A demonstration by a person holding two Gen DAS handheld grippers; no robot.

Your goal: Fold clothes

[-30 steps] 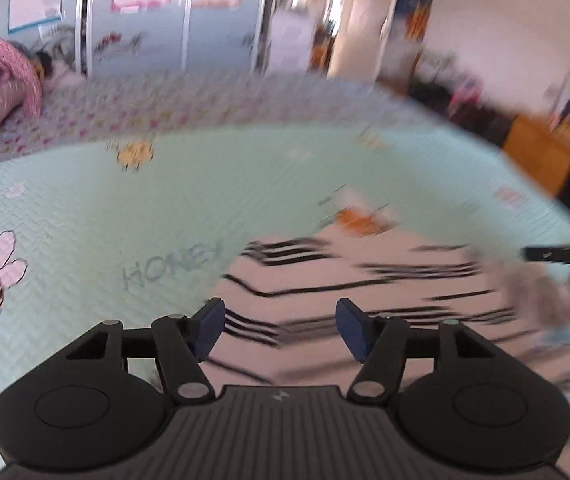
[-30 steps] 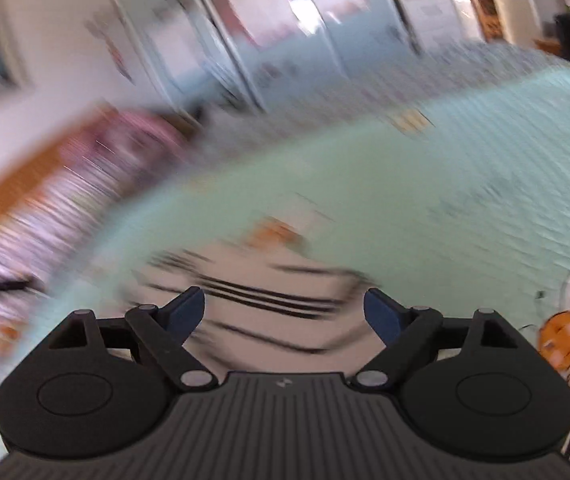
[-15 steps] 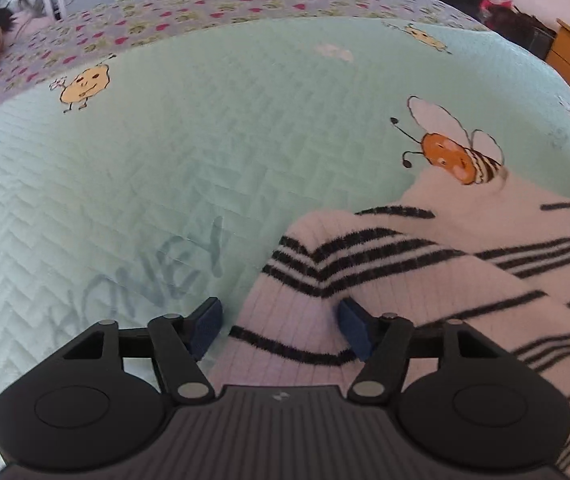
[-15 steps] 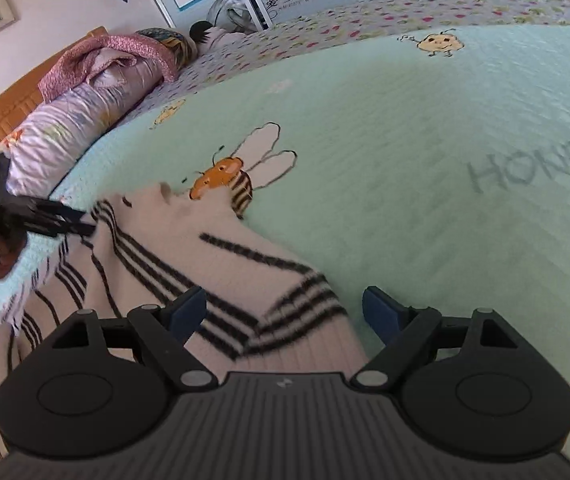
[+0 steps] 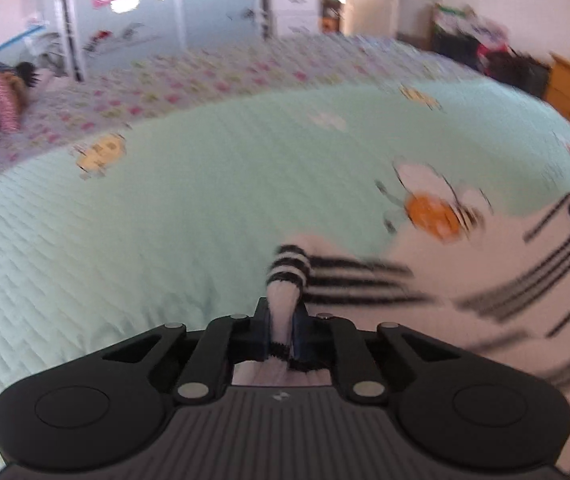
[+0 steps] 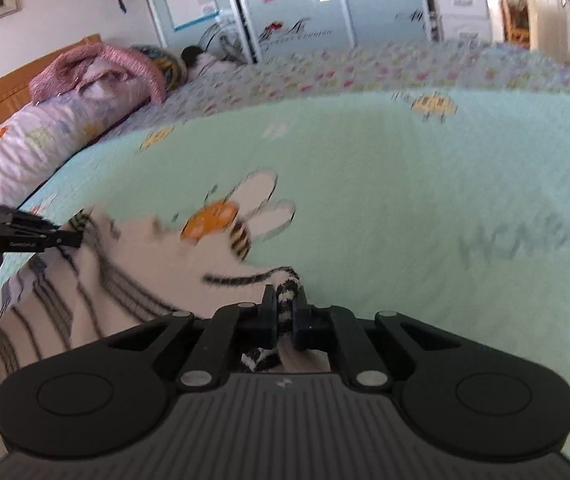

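Nearest the left wrist camera, the left gripper is clamped on a bunched fold of the striped sweater, a white knit with black bands; the pinched cloth stands up between the closed fingers and ends in a black-and-white banded edge just past the tips. From there the sweater spreads to the right of the gripper over the mint quilt, reaching toward the bee print just beyond it.

In the right wrist view, the right gripper is likewise pressed tight on a striped fold of the sweater, which runs from its tips off to the left. The garment's far edge lies against the bee print, partly covering it. Left of the bee, the other gripper's black fingers hold the sweater's far corner.

Right of the bee, faint grey lettering shows on the quilt. Farther off, beyond the bee, lie a floral bedspread, then a pink blanket by the wooden headboard.
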